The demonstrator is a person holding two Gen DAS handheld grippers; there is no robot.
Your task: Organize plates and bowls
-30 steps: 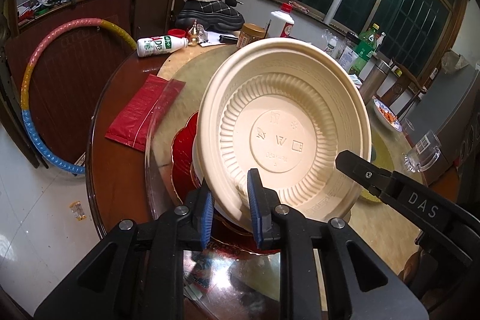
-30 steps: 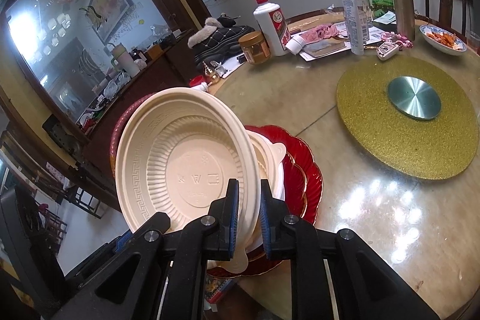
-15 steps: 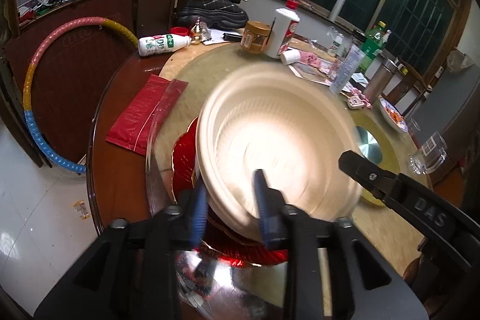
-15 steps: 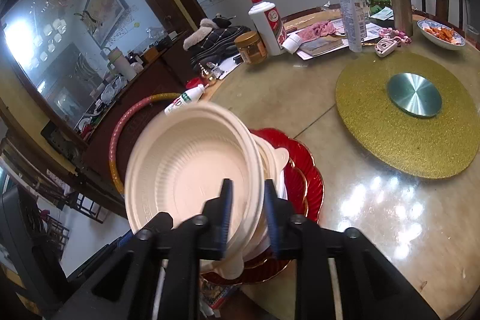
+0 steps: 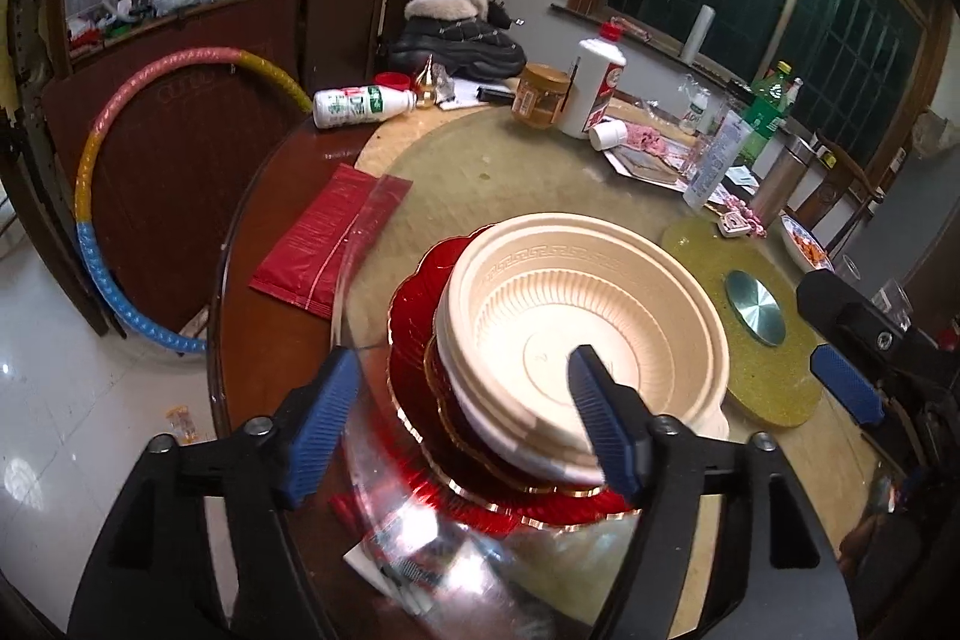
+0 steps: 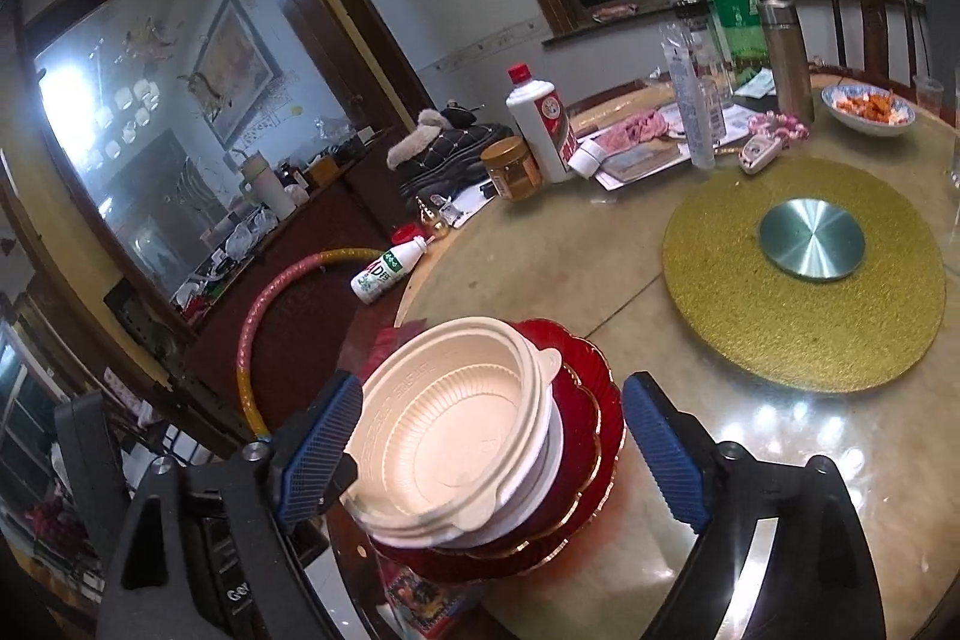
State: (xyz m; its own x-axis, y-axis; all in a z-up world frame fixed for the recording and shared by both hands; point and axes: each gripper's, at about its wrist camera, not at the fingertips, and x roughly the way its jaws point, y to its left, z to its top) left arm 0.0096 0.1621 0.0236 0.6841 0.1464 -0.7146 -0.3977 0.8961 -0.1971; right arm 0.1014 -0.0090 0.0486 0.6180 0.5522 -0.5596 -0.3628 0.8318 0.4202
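A cream plastic bowl (image 5: 576, 340) sits on top of a stack of cream and white bowls, which rests on scalloped red plates (image 5: 420, 304) with gold rims at the near edge of the round table. My left gripper (image 5: 462, 430) is open and empty, with the stack's near rim between its blue pads. My right gripper (image 6: 492, 454) is open and empty, its pads either side of the same bowl stack (image 6: 450, 430) on the red plates (image 6: 588, 436). The right gripper's blue pad also shows in the left wrist view (image 5: 846, 388).
A gold turntable mat (image 6: 804, 280) with a steel disc lies to the right. A red plastic bag (image 5: 330, 232) lies left of the stack. Bottles, a jar (image 5: 540, 94), papers and a food bowl (image 6: 870, 106) crowd the far side. A hula hoop (image 5: 108, 184) leans by the table.
Both grippers were shut on the tilted cream bowl. It has been lowered flat onto the stack, and both grippers have opened and let it go.
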